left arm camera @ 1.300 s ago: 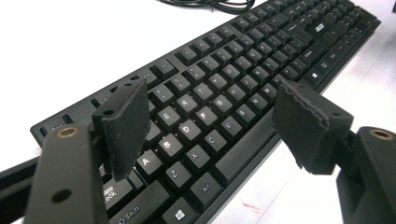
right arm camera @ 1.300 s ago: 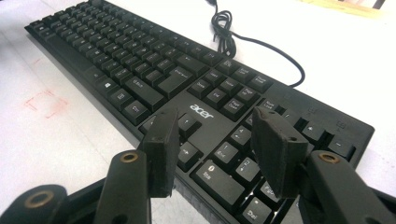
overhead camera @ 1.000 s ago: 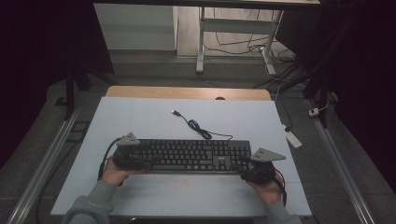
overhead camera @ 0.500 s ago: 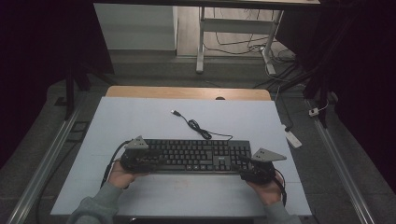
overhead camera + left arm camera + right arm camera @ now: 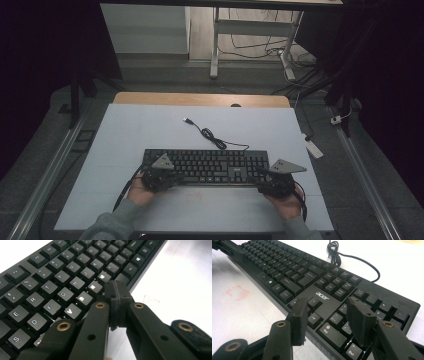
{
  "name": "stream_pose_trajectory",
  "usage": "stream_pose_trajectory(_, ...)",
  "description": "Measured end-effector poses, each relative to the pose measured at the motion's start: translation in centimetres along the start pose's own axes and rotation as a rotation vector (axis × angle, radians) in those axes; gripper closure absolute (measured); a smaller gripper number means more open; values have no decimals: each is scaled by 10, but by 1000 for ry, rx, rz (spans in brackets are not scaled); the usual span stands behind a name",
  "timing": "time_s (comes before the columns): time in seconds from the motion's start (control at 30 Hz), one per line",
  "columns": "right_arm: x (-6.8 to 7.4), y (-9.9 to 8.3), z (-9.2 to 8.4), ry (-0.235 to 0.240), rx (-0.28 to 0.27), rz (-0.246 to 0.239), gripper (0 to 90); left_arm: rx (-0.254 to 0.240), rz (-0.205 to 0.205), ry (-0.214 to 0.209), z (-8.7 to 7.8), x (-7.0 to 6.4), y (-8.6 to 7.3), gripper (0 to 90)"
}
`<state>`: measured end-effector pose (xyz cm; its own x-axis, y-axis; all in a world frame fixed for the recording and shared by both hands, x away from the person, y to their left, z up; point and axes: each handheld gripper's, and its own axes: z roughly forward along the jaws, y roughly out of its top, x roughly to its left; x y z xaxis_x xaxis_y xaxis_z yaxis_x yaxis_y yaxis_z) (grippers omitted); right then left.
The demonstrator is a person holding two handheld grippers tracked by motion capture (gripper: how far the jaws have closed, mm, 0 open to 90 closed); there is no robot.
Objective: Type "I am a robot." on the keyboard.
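A black Acer keyboard [image 5: 205,166] [image 5: 50,290] [image 5: 312,277] lies flat on the white table top [image 5: 150,130], its cable [image 5: 212,137] [image 5: 352,258] curling away behind it. My left gripper [image 5: 166,175] [image 5: 116,290] hovers over the keyboard's front edge, near the N and M keys. Its jaws have just been closing, and the pads now meet with nothing between them. My right gripper [image 5: 266,181] [image 5: 328,312] stands open over the keyboard's right end, its fingers on either side of the arrow keys, and I cannot tell whether they touch them.
A faint red square mark [image 5: 237,292] sits on the table in front of the keyboard. Metal rails [image 5: 55,165] run along both sides of the table. A white power strip [image 5: 312,147] lies on the floor at the right. A wooden strip [image 5: 200,99] edges the far side.
The left hand has slid to the right along the keyboard's front edge and its jaws have closed on nothing. The right hand has stayed where it was.
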<state>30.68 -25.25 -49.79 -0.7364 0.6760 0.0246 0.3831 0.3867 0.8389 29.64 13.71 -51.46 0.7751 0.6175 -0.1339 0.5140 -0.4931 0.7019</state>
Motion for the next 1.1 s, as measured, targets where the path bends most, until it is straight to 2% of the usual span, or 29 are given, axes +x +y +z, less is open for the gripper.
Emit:
stream_pose_trajectory(0.2, 0, 0, 0, 0, 3, -2, 518, 7, -17, 21, 4, 3, -2, 891)
stream_pose_trajectory(0.43, -1, 0, -1, -1, -8, 6, 517, 22, -8, 23, 8, 3, -2, 891)
stream_pose_trajectory(0.5, -1, -1, -1, -5, -3, 5, 517, 24, -14, 21, 9, 4, -2, 891)
stream_pose_trajectory(0.53, -2, -1, -1, -4, -5, 6, 517, 37, -14, 32, 11, 5, -3, 891)
stream_pose_trajectory(0.6, -3, -2, -2, -12, 1, 8, 516, 28, -31, 29, 10, 7, -3, 891)
stream_pose_trajectory(0.67, -4, -2, -1, -9, -3, 14, 516, 30, -8, 53, 9, 5, -2, 891)
stream_pose_trajectory(0.7, -4, -2, -2, -11, -3, 14, 515, 24, -7, 52, 8, 4, -2, 891)
stream_pose_trajectory(0.77, -4, -2, -3, -11, -3, 14, 515, -13, -25, 23, 5, 4, -1, 891)
stream_pose_trajectory(0.87, -4, -2, -2, -13, -6, 18, 515, -58, -32, 12, -3, 5, 0, 881)
stream_pose_trajectory(0.93, -4, -3, -2, -14, -4, 18, 514, -82, -35, 2, -7, 7, 0, 833)
stream_pose_trajectory(1.1, -6, -3, -4, -16, -10, 27, 514, -126, -63, -11, -17, 8, 0, 651)
